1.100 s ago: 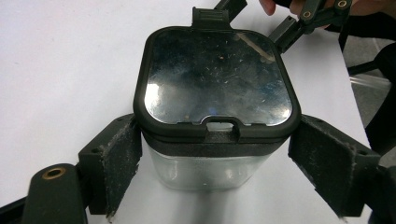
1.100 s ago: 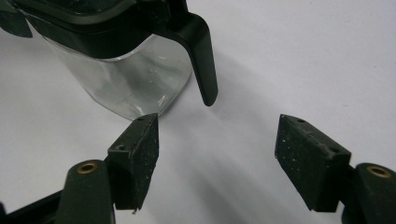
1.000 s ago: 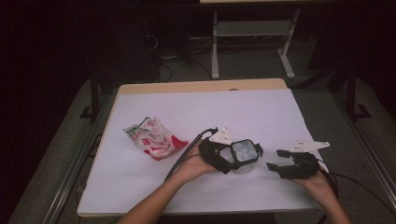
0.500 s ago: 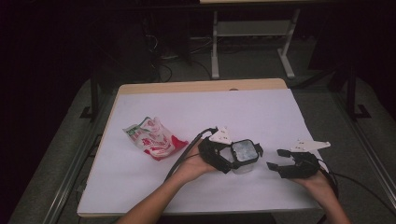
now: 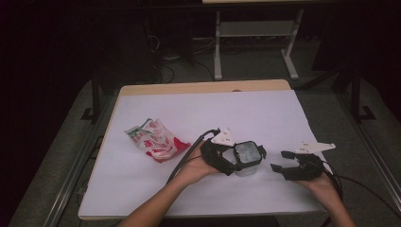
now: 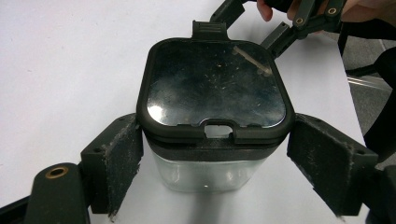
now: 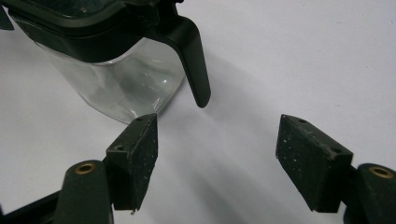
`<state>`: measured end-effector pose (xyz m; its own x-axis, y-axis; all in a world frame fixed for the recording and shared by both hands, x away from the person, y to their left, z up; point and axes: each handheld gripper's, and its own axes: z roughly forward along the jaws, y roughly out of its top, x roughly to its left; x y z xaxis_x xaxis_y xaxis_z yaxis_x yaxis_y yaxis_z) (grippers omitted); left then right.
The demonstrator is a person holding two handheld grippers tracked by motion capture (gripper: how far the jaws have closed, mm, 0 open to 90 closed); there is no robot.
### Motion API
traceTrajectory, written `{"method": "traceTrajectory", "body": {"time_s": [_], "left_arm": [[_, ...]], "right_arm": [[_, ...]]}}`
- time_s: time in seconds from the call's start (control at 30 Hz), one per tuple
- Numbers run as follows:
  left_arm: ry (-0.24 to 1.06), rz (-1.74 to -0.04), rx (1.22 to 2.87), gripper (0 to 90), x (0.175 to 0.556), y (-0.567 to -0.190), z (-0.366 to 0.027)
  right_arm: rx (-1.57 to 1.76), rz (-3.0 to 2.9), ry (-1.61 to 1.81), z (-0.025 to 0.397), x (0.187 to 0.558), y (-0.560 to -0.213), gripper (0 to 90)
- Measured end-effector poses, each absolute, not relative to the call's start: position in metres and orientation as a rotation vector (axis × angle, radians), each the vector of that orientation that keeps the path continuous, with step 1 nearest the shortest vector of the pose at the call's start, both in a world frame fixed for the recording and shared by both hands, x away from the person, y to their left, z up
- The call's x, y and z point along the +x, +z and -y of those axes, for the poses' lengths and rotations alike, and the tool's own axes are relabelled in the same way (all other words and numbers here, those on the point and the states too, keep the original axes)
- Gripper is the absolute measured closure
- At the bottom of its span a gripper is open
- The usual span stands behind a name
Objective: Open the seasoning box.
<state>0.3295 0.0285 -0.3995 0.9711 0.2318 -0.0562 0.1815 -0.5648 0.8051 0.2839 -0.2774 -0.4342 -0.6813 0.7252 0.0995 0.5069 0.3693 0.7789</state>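
A clear plastic container (image 5: 247,160) with a dark lid (image 6: 215,86) stands upright on a white table (image 5: 265,113), between the spread jaws of the left gripper (image 5: 235,160). In the left gripper view the pads (image 6: 122,161) flank its sides with small gaps, so this claw looks open around the container, not clamped. The right gripper (image 5: 280,161) sits just beside the container, its jaws wide apart and holding nothing; in the right gripper view the lid's hanging latch tab (image 7: 194,65) is just ahead of one pad (image 7: 140,151). A crumpled red-and-white snack bag (image 5: 154,140) lies well behind the left gripper's hand.
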Motion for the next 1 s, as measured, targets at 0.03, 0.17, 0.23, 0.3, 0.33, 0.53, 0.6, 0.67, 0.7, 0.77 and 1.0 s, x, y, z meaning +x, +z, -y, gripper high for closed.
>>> {"method": "traceTrajectory", "body": {"time_s": [0.03, 0.17, 0.23, 0.3, 0.33, 0.53, 0.6, 0.67, 0.7, 0.77, 1.0], "left_arm": [[0.072, -0.281, 2.181, 18.5, 0.3302, -0.3983, -0.0299], [0.046, -0.279, 2.129, 22.5, 0.3296, -0.3911, -0.0340], [0.046, -0.275, 2.131, 23.2, 0.3300, -0.3907, -0.0343], [0.044, -0.272, 2.131, 23.1, 0.3305, -0.3912, -0.0342], [0.037, -0.273, 2.124, 23.2, 0.3304, -0.3911, -0.0343], [0.007, -0.256, 2.099, 29.4, 0.3310, -0.3905, -0.0361], [0.005, -0.242, 2.098, 32.5, 0.3310, -0.3904, -0.0359], [0.010, -0.238, 2.099, 38.1, 0.3310, -0.3908, -0.0356], [0.001, -0.236, 2.097, 39.3, 0.3319, -0.3915, -0.0359], [-0.001, -0.237, 2.098, 45.2, 0.3324, -0.3921, -0.0365], [0.016, -0.259, 2.082, 72.4, 0.3358, -0.3934, -0.0368]], "right_arm": [[1.097, -2.372, 1.210, 0.2773, 0.2840, -0.4339, 29.3], [1.082, -2.375, 1.214, 0.2760, 0.2845, -0.4343, 29.2], [1.077, -2.383, 1.206, 0.2755, 0.2848, -0.4350, 29.3], [1.078, -2.386, 1.205, 0.2751, 0.2849, -0.4354, 29.3], [1.076, -2.384, 1.206, 0.2751, 0.2848, -0.4353, 29.3], [1.092, -2.377, 1.210, 0.2764, 0.2847, -0.4347, 29.3], [1.097, -2.379, 1.209, 0.2760, 0.2846, -0.4351, 29.2], [1.093, -2.385, 1.205, 0.2760, 0.2848, -0.4356, 29.2], [1.092, -2.386, 1.204, 0.2762, 0.2848, -0.4357, 29.2], [1.094, -2.379, 1.208, 0.2766, 0.2849, -0.4360, 29.2], [1.087, -2.390, 1.207, 0.2752, 0.2850, -0.4360, 29.3]]}}
